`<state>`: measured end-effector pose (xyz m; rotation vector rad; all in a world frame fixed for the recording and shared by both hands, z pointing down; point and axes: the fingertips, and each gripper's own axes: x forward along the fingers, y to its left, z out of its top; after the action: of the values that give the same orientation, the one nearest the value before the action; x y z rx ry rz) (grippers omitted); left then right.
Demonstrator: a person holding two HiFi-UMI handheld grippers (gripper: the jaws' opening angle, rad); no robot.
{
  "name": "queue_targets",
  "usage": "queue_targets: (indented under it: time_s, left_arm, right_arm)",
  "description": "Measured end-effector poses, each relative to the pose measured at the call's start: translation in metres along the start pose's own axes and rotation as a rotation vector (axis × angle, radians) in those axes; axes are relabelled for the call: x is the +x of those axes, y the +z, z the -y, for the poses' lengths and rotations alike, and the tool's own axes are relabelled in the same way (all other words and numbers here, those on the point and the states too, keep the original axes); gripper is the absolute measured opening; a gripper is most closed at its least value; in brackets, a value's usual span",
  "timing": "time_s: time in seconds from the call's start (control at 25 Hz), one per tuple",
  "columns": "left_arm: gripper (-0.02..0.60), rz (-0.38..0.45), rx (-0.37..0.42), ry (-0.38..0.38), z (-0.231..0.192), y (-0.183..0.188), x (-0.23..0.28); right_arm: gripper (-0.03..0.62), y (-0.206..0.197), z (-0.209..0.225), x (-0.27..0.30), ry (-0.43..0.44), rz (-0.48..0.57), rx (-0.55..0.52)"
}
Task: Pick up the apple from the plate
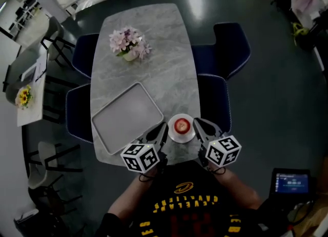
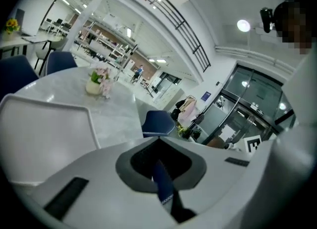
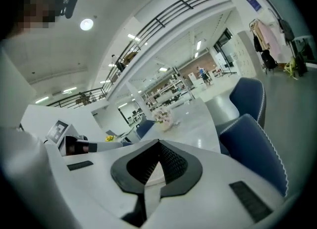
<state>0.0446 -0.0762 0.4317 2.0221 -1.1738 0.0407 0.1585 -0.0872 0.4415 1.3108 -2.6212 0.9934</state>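
In the head view a red apple [image 1: 181,126] sits on a small white plate [image 1: 171,134] near the front edge of the grey marble table [image 1: 154,67]. My left gripper [image 1: 159,131] lies just left of the plate, fingertips close to its rim, jaws together and empty. On the plate's other side my right gripper [image 1: 199,125] points at it, also shut and empty. The left gripper view shows its jaws [image 2: 161,146] met, with only a notch between them. The right gripper's jaws [image 3: 157,146] are likewise closed. Neither gripper view shows the apple.
A large grey tray [image 1: 127,113] lies left of the plate. A pot of pink flowers [image 1: 129,43] stands at the table's far end. Dark blue chairs [image 1: 228,44] line both long sides. A tablet [image 1: 293,182] glows on the floor at the right.
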Motion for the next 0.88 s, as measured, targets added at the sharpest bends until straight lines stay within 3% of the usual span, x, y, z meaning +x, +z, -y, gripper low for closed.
queue_targets:
  time_s: [0.28,0.52,0.72,0.88]
  left_arm:
    - [0.000,0.183,0.188,-0.114,0.083,0.077,-0.034]
    - [0.000,0.320,0.373,-0.147,0.134,0.125,-0.060]
    - [0.000,0.381,0.463,-0.166,0.156,0.127,-0.072]
    - [0.000,0.394,0.478,-0.137,0.157,0.122,-0.075]
  right_arm:
    - [0.006,0.084,-0.059,-0.017,0.077,0.170,-0.121]
    - [0.006,0.133,-0.106,-0.028,0.153,0.280,-0.241]
    - [0.006,0.153,-0.134,-0.044,0.160,0.368,-0.391]
    - [0.006,0.155,-0.142,-0.053,0.156,0.414,-0.473]
